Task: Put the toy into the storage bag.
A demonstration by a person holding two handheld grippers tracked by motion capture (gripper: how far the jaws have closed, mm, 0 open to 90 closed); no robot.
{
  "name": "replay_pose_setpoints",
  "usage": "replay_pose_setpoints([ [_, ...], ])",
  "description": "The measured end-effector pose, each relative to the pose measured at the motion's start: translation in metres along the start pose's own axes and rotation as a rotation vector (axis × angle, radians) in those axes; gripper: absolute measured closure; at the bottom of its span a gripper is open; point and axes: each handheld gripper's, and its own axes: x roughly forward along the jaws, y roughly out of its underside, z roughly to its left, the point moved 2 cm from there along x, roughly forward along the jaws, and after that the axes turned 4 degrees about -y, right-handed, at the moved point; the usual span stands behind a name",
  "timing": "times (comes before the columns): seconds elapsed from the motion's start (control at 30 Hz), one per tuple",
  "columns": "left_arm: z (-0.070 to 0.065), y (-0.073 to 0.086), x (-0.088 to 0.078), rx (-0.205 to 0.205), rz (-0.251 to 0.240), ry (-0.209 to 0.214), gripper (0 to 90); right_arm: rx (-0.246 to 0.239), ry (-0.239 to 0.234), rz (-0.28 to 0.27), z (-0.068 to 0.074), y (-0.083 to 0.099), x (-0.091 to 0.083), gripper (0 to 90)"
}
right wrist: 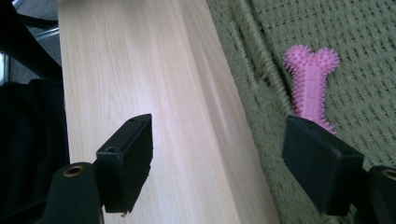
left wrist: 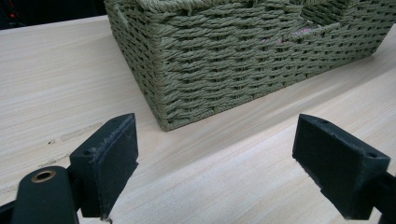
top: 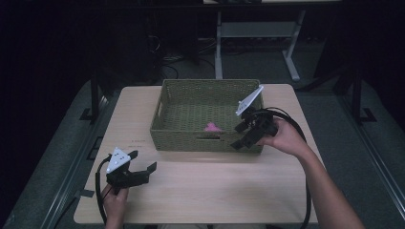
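A green woven basket (top: 191,139) stands on the wooden table (top: 215,186), toward its far side. A pink spiky bone-shaped toy (top: 212,127) lies on the basket floor near the front wall. My right gripper (top: 237,136) hovers open over the basket's front right corner. In the right gripper view its jaws (right wrist: 217,163) straddle the basket rim (right wrist: 254,74), one over the table, one over the inside, with the pink toy (right wrist: 310,88) just beyond and nothing between them. My left gripper (top: 143,161) rests open at the table's front left, facing the basket corner (left wrist: 233,60) with empty jaws (left wrist: 215,158).
The table top (left wrist: 56,84) lies bare between my left gripper and the basket. A desk frame (top: 253,33) and cables stand on the dark floor behind the table. A black cable (top: 298,138) loops from my right gripper past the person's forearm.
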Motion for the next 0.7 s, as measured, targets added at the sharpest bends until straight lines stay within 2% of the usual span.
replay_pose_setpoints([
  [0.27, 0.000, 0.000, 0.000, 0.001, 0.003, 0.000, 13.8, -0.012, 0.003, -0.018, 0.010, 0.010, 0.006, 24.2],
  [0.7, 0.000, 0.000, 0.000, 0.001, 0.001, 0.000, 13.8, -0.023, -0.010, -0.014, 0.021, 0.024, 0.018, 23.8],
])
